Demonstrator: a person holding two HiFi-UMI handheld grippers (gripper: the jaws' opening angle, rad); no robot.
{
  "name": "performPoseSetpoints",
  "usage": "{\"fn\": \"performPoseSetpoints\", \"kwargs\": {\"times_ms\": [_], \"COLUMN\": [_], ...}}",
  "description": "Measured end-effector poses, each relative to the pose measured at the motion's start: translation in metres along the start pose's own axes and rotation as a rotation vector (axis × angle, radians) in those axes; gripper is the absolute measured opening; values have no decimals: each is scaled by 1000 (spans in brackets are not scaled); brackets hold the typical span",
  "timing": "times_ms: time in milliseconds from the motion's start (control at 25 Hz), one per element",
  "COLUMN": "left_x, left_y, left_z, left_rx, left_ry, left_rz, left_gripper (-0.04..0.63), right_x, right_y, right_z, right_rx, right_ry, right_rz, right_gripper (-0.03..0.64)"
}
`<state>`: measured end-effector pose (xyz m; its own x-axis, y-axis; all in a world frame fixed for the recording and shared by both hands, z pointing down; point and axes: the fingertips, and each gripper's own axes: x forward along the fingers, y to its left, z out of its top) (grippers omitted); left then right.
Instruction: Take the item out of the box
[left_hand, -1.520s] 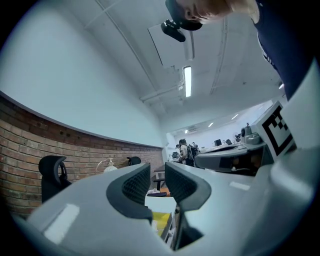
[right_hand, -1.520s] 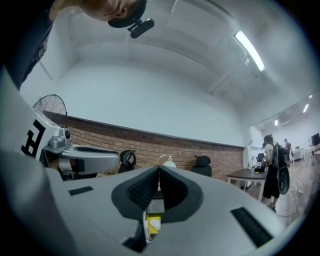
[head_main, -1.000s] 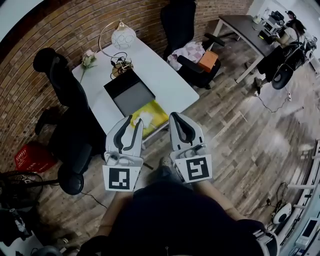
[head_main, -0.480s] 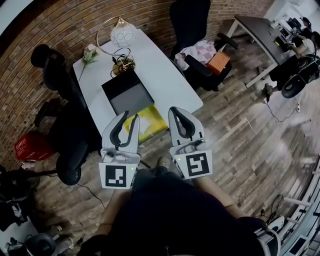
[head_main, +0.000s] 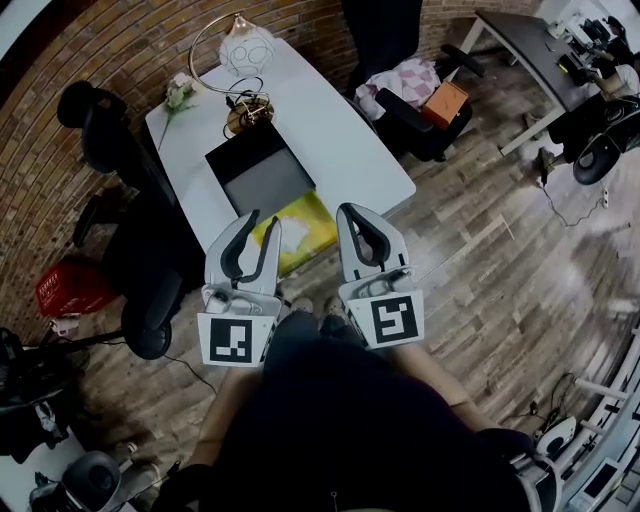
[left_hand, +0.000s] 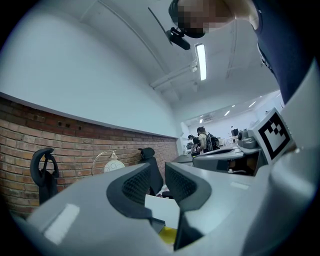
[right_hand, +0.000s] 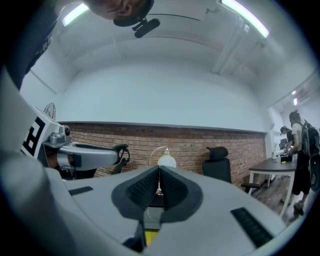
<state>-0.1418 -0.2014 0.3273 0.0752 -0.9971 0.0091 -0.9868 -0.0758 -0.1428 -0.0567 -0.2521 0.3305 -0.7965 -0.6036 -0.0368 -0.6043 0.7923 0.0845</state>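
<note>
Currently both tools hang short of the table (head_main: 345, 150), low centre of the head view, well apart from the work. The left gripper (head_main: 263, 222) has its jaws parted with nothing between them. The right gripper (head_main: 352, 212) has its jaws pressed together, also on nothing. The box (head_main: 243, 152) sits open on the table, upper centre-left of the head view, black walls round a flat gray panel (head_main: 268, 186) that fills its floor. I take that panel for the item (it could equally be a liner; too small to tell). A yellow pack (head_main: 300, 232) lies just beside the box on its near side. Judgement on handling: the panel looks thin, flat and probably light, likely stiff, with a smooth face the pads may slip on. It appears to fit close to the walls, so little edge is free. Best hold would be a near corner or edge, pinched from above, with the other gripper steadying a box wall so the box does not lift with it.
</note>
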Motion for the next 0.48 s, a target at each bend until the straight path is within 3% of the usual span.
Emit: {"fn": "performPoseSetpoints", "kwargs": {"times_ms": [480], "left_x": [8], "left_y": [0], "left_z": [-65], "left_rx": [-18], "left_ry": [122], "left_rz": [-168], "left_gripper": [98], "right_x": [1], "right_y": [23], "right_z": [-38], "right_rx": [-25], "right_ry": [91], "right_rz": [-57], "right_gripper": [12]}}
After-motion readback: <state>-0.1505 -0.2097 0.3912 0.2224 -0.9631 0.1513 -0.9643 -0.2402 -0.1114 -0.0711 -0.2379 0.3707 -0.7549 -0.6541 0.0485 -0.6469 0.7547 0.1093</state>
